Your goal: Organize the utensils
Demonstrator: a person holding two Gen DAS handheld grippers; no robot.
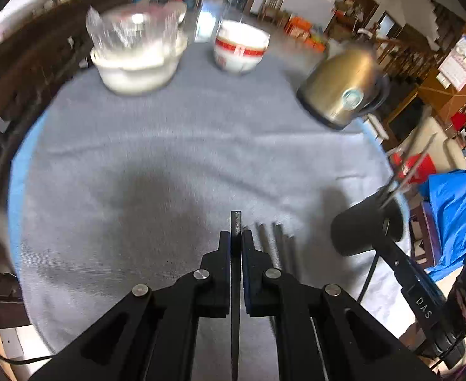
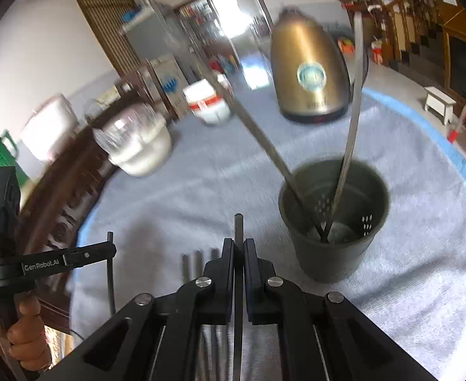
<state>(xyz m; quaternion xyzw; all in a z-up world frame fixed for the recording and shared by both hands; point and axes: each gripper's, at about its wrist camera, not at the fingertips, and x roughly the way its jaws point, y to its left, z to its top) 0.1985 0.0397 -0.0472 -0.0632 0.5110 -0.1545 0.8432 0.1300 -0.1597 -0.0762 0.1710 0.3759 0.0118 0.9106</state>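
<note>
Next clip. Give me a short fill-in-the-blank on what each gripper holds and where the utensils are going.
1. The left gripper is shut on one dark ____.
2. The dark holder already contains ____ long metal utensils.
3. The gold kettle stands ____ the holder, seen from the right wrist.
4. More chopsticks lie on the grey ____.

Missing words: chopstick; two; behind; cloth

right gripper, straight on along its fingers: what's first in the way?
Probably bare grey tablecloth. The right gripper, shut on a chopstick, points down past the holder, which sits off to its right. Depth is unclear.
</note>
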